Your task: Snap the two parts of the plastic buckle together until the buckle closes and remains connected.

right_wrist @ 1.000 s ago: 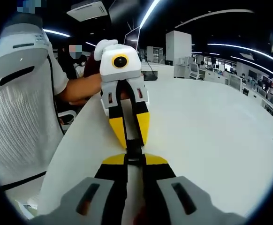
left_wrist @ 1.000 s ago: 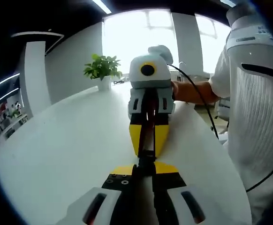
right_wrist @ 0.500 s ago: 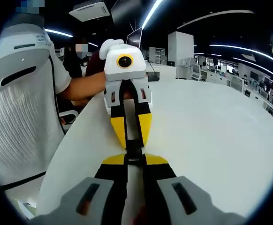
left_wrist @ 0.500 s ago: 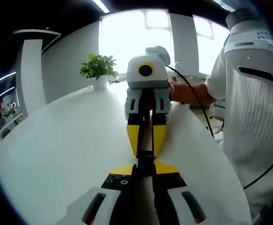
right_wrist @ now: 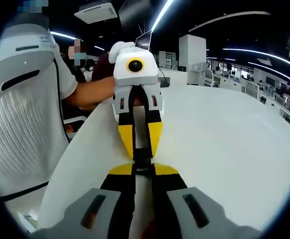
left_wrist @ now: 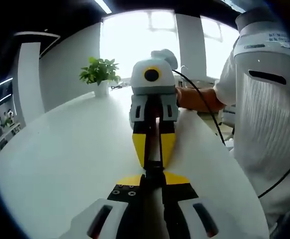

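- The white table [left_wrist: 60, 149] curves away in a wide arc; in the left gripper view its far rim runs behind the plant [left_wrist: 99, 71], and its near edge drops off on the side where the person's white sleeve [left_wrist: 264, 99] stands.
- In the right gripper view the table [right_wrist: 224, 144] spreads bare and broad to one side of the 2 grippers, with plenty of room there; on the other side the edge lies close beside the grippers.
- The left gripper [left_wrist: 154, 175] and the right gripper [right_wrist: 143, 168] meet tip to tip over the table, each facing the other.
- The black buckle [left_wrist: 154, 168] sits at that meeting point, its 2 ends running into the 2 sets of jaws; in the right gripper view the buckle [right_wrist: 142, 160] shows as 1 dark strip. Whether its halves are latched cannot be told.
- Both claws are clenched narrow on the buckle, the yellow tips nearly together.
- The plant stands in a small white pot [left_wrist: 101, 89] near the far rim, well apart from the grippers.
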